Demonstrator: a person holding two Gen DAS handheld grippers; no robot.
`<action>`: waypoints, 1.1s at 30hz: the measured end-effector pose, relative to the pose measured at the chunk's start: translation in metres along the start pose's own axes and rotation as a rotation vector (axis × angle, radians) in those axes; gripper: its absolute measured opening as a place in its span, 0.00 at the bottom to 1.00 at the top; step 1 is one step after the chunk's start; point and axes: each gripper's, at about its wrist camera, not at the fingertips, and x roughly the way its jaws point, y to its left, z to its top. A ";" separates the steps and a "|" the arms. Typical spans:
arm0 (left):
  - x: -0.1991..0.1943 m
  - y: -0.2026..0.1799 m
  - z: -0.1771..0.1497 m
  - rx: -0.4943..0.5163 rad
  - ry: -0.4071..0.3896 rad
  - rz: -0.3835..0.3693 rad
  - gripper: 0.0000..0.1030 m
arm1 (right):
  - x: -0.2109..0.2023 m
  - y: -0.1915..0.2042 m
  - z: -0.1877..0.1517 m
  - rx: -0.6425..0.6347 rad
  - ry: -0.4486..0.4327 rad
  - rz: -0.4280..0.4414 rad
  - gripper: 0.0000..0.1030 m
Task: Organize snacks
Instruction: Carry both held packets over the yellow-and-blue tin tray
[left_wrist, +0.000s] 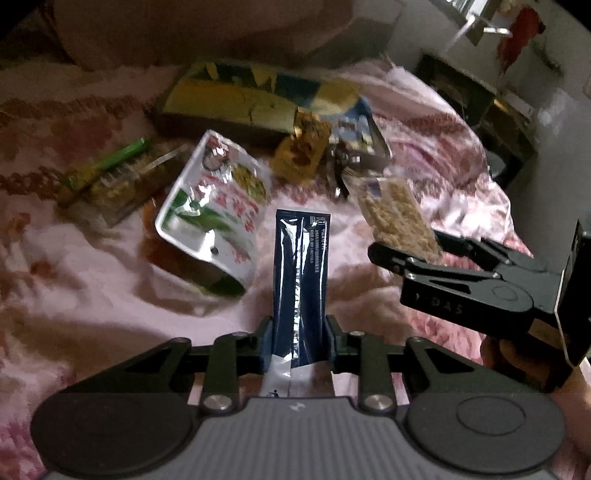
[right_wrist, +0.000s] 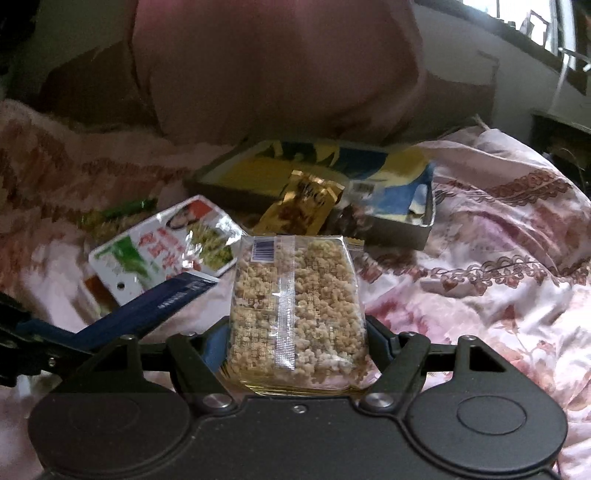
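My left gripper is shut on a narrow dark blue stick pack that stands up between its pads, above the bed. The same blue stick pack slants in from the left of the right wrist view. My right gripper is shut on a clear packet of puffed grain cake, also lifted. In the left wrist view that right gripper enters from the right with the grain cake. On the bedding lie a silver and green pouch, a gold wrapped snack, and a green-topped clear packet.
A shallow box tray with a yellow and blue printed bottom lies behind the snacks, the gold wrapped snack leaning at its front edge. Rumpled pink floral bedding covers the surface. A large pink pillow stands behind. Dark furniture is at right.
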 end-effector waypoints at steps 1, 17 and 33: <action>-0.003 -0.001 0.001 0.000 -0.018 0.002 0.29 | -0.002 -0.001 0.001 0.008 -0.010 0.001 0.73; 0.006 0.012 0.093 -0.044 -0.190 0.069 0.29 | 0.021 -0.024 0.052 0.118 -0.045 0.041 0.73; 0.105 0.059 0.218 -0.108 -0.265 0.082 0.29 | 0.148 -0.030 0.143 0.121 -0.050 0.041 0.73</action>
